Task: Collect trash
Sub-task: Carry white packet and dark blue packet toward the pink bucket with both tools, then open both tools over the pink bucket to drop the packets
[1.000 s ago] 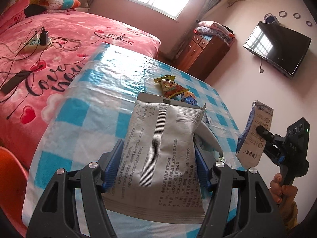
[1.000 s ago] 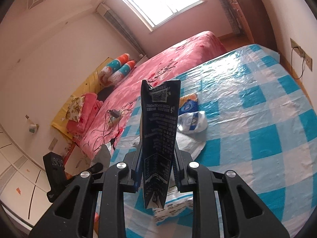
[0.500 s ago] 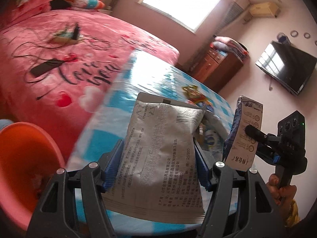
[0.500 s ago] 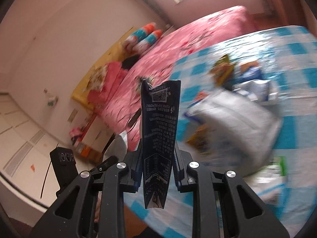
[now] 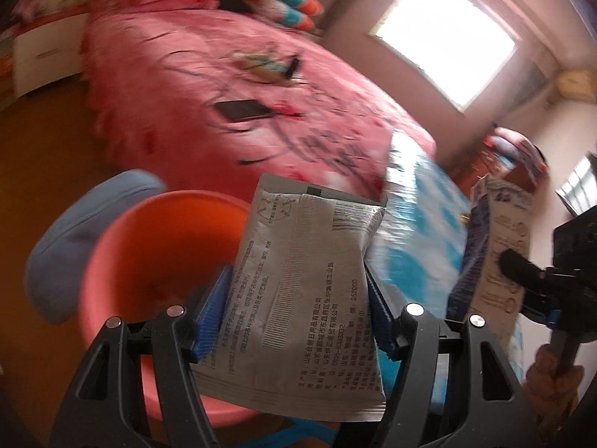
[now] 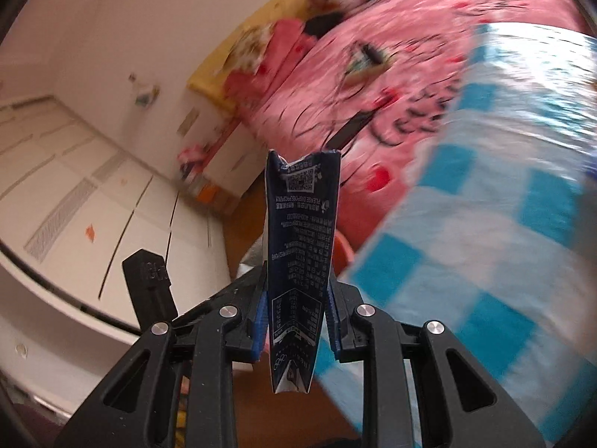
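Pink bed point(image 5: 231, 86), bright window point(image 5: 447, 44)

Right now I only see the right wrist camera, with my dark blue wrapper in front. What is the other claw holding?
Observer: The left claw grips a silver packet with black print.
Operator: Is there anywhere to drop it?
Observer: Yes, an orange basin sits lower down, just beyond that packet.
Operator: Can you see my claw from there?
Observer: Yes, the right claw is at the right edge, and the dark blue wrapper shows a pale whitish side there.
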Tool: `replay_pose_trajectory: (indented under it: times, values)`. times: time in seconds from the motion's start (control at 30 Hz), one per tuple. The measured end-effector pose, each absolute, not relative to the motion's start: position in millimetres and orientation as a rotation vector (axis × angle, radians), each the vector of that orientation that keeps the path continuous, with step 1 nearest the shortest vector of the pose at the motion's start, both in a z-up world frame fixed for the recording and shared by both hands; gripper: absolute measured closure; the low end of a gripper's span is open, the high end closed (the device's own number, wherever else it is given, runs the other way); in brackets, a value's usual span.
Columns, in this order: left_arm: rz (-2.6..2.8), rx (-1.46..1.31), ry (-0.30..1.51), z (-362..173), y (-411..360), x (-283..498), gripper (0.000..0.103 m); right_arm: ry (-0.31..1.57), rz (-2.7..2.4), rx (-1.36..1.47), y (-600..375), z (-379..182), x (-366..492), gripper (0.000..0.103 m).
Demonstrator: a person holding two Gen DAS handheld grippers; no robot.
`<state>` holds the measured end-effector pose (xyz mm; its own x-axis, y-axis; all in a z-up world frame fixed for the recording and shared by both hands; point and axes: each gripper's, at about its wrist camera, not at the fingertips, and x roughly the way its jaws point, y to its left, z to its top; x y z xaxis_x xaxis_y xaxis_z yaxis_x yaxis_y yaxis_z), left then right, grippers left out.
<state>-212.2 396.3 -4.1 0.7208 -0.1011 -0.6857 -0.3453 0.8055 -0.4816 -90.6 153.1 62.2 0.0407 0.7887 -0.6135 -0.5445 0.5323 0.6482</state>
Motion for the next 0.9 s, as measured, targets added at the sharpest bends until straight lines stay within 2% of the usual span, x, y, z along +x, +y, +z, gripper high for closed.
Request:
replay_pose_trajectory:
  times: [0.17,0.23,0.27,0.33,0.4,0.5,0.53,0.57,0.67,0.73,0.9]
  values:
    - [0.263,-0.647,0.795,-27.3,421.5,-221.6,0.034,1.188,1.113,0.237,209.4,43.9,-94.2,0.074]
    - [0.318,-0.640,0.813,-36.1,428.5,-223.0,0.031,1.210,1.129,0.226,221.8,34.7,-95.4,0.073]
    - [0.345,-0.636,0.819,-39.6,431.2,-223.6,0.027,1.225,1.110,0.204,230.8,27.7,-95.7,0.061]
    - [0.388,-0.635,0.827,-45.2,438.4,-228.0,0.026,1.231,1.090,0.184,235.3,18.8,-97.5,0.046]
    - [0.424,-0.623,0.840,-47.0,441.5,-230.7,0.021,1.235,1.069,0.182,229.2,15.4,-97.6,0.043]
    - [0.464,-0.574,0.836,-43.1,441.3,-233.4,0.021,1.185,1.030,0.170,211.9,20.7,-97.6,0.038]
    - [0.470,-0.564,0.832,-41.4,441.3,-233.8,0.021,1.158,1.013,0.161,205.2,24.3,-98.5,0.027]
    - [0.472,-0.556,0.829,-39.6,440.4,-234.4,0.021,1.127,0.995,0.152,198.7,28.9,-98.3,0.020]
    - [0.466,-0.525,0.821,-31.9,432.8,-233.3,0.021,1.020,0.944,0.113,173.2,44.8,-105.9,0.018]
    - [0.448,-0.517,0.812,-27.5,426.3,-231.4,0.021,0.984,0.918,0.095,162.3,49.4,-108.8,0.013]
    - [0.409,-0.523,0.809,-19.8,410.6,-227.3,0.021,0.899,0.868,0.069,130.3,58.2,-118.7,0.013]
